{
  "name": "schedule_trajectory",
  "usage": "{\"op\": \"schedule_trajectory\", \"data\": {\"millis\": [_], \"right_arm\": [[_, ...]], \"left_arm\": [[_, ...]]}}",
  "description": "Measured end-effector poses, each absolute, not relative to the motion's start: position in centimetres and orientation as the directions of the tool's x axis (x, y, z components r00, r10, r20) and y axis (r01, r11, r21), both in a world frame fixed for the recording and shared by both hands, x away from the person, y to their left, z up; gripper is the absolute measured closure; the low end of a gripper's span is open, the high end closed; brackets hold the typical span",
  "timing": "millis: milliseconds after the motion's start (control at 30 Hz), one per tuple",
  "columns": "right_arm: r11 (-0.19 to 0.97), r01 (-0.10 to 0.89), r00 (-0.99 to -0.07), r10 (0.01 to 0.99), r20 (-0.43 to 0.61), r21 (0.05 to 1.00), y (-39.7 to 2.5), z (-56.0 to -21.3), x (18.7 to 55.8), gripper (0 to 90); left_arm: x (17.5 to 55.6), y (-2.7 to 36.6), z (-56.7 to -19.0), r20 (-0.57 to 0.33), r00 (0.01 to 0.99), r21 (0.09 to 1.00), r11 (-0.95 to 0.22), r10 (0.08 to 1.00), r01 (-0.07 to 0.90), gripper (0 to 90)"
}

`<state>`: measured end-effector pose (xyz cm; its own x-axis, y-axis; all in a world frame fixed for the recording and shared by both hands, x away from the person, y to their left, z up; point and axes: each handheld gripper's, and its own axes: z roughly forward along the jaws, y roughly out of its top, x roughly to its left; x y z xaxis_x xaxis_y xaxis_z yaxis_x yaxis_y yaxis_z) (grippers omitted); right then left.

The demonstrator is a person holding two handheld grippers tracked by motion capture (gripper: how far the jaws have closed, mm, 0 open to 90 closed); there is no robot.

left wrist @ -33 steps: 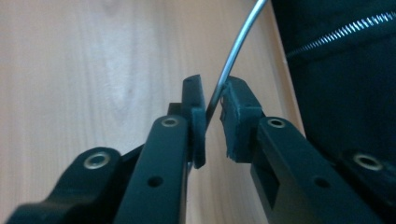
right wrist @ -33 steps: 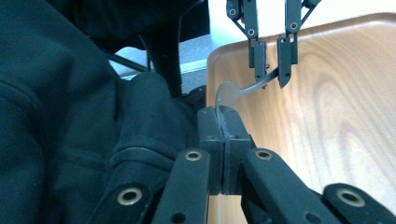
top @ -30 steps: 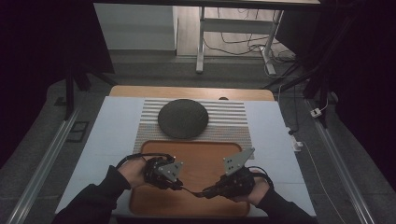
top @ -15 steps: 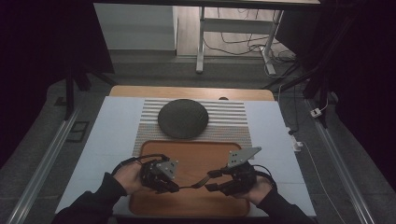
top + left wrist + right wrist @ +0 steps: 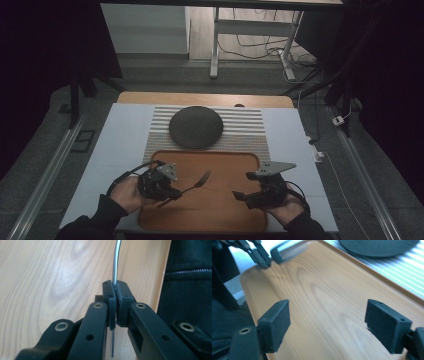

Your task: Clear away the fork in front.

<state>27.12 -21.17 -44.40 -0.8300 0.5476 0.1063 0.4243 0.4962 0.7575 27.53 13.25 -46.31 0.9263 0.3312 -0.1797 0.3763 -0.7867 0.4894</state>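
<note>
A metal fork (image 5: pixel 196 181) hangs just over the wooden tray (image 5: pixel 225 162), tines pointing right and away. My left gripper (image 5: pixel 171 192) is shut on its handle at the tray's left side. In the left gripper view the jaws (image 5: pixel 115 293) pinch the thin silver fork handle (image 5: pixel 115 265), which curves up out of them. My right gripper (image 5: pixel 242 197) stands open over the tray's right part, a hand's width from the fork. The right gripper view has its jaws (image 5: pixel 328 326) wide apart above bare wood, with the left gripper (image 5: pixel 262 257) far off at top left.
A dark round plate (image 5: pixel 195 126) rests on a striped mat (image 5: pixel 247 132) just beyond the tray; the plate's edge (image 5: pixel 379 245) also appears in the right gripper view. A pale table cover (image 5: pixel 120 140) flanks both sides. Sleeves enter from below.
The two grippers were close together with the fork between them. They have drawn apart, and the fork stays in the left gripper.
</note>
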Motion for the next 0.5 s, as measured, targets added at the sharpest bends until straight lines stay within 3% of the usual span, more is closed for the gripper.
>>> {"op": "schedule_trajectory", "data": {"millis": [500], "right_arm": [[0.432, 0.474, -0.732, 0.677, 0.072, 0.767, -24.5, -44.4, 25.5, 2.2]], "left_arm": [[27.2, 15.5, -47.2, -0.265, 0.767, 0.437, -0.636, 0.585, 0.636, 86.7]]}}
